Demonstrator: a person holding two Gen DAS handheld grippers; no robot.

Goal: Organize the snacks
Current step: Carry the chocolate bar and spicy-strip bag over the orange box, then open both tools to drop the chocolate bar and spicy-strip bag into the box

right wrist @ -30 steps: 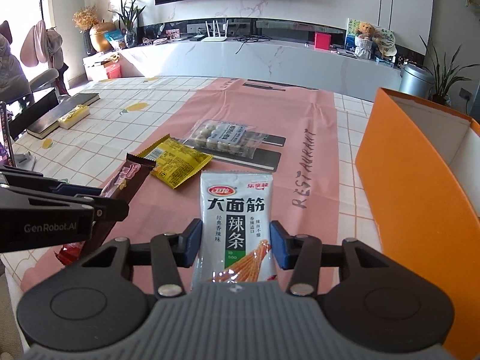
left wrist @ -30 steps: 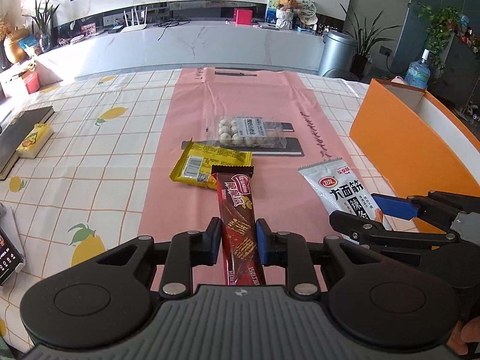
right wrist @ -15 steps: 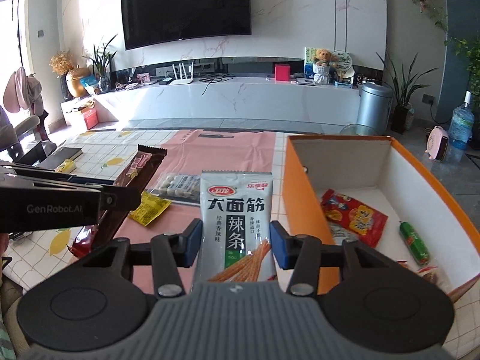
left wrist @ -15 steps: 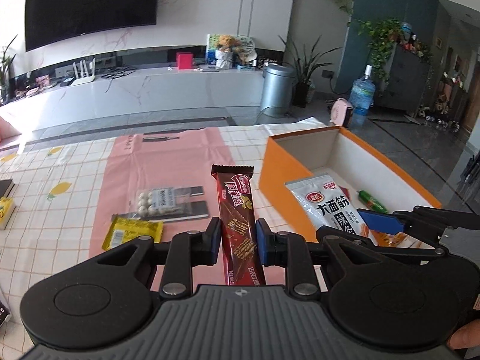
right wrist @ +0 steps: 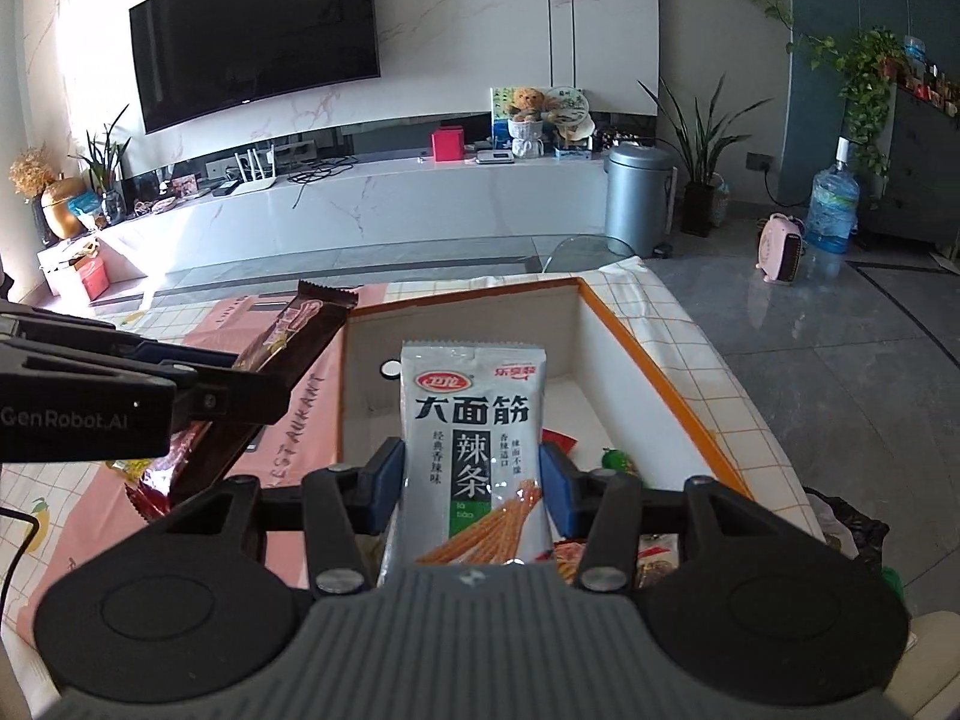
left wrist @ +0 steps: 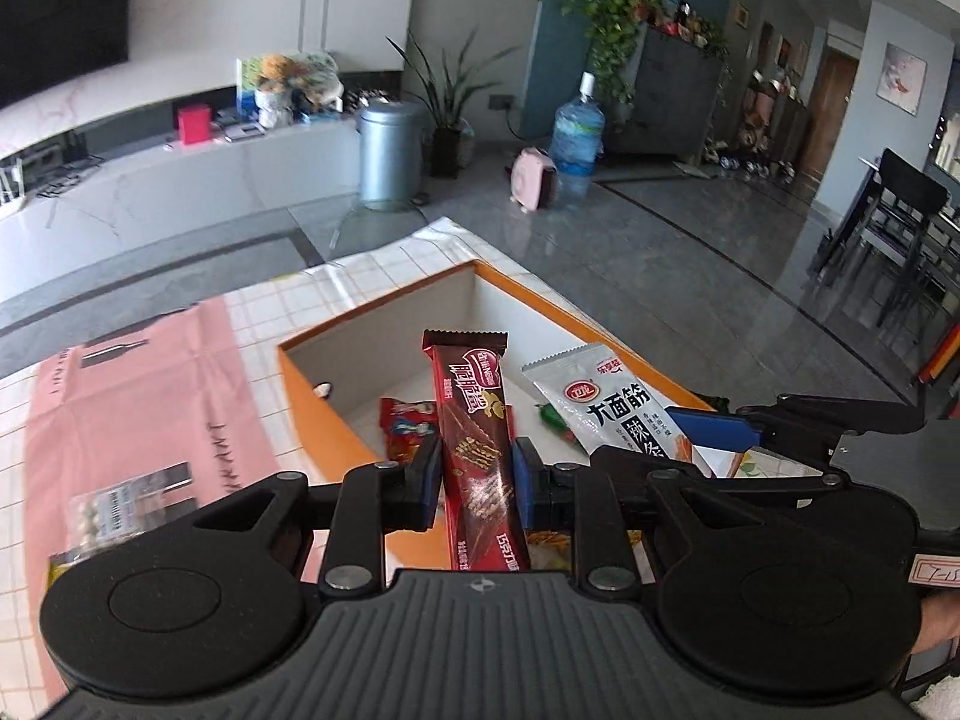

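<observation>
your left gripper (left wrist: pixel 471 483) has its jaws clamped on a long dark-red chocolate wafer bar (left wrist: pixel 477 450), your right gripper (right wrist: pixel 474 480) on a white spicy-strip packet (right wrist: pixel 474 438); both hang above the open orange cardboard box (right wrist: pixel 654 372) on the worktop.
</observation>
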